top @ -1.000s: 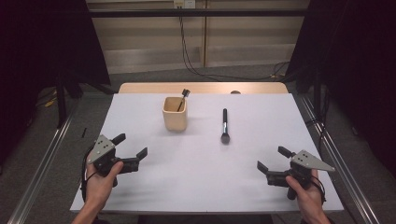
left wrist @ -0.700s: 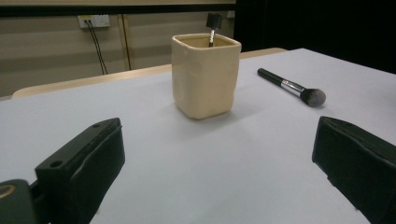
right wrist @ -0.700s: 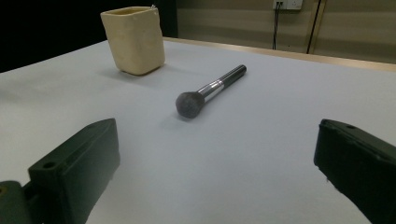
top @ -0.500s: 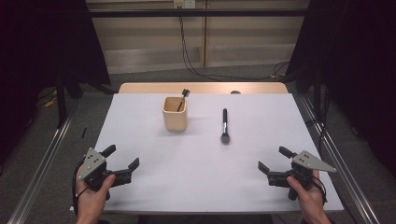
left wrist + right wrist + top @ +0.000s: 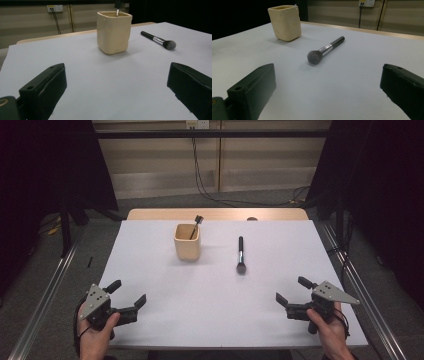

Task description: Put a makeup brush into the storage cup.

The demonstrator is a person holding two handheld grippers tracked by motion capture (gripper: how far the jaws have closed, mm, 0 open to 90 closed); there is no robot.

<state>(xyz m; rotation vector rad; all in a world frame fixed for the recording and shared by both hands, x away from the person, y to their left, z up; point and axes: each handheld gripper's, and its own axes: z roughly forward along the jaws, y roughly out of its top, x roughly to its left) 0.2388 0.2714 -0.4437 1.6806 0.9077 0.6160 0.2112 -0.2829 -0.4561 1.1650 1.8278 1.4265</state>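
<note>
I judge one slim brush already stands in the cup, while the makeup brush lies untouched ahead of my right gripper, both grippers spread empty, left gripper too.

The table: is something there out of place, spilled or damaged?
Nothing looks spilled or damaged. One makeup brush lies flat on the white table, to the right of the beige cup, while another brush stands inside the cup. Both the left gripper and the right gripper are open near the front edge.
</note>
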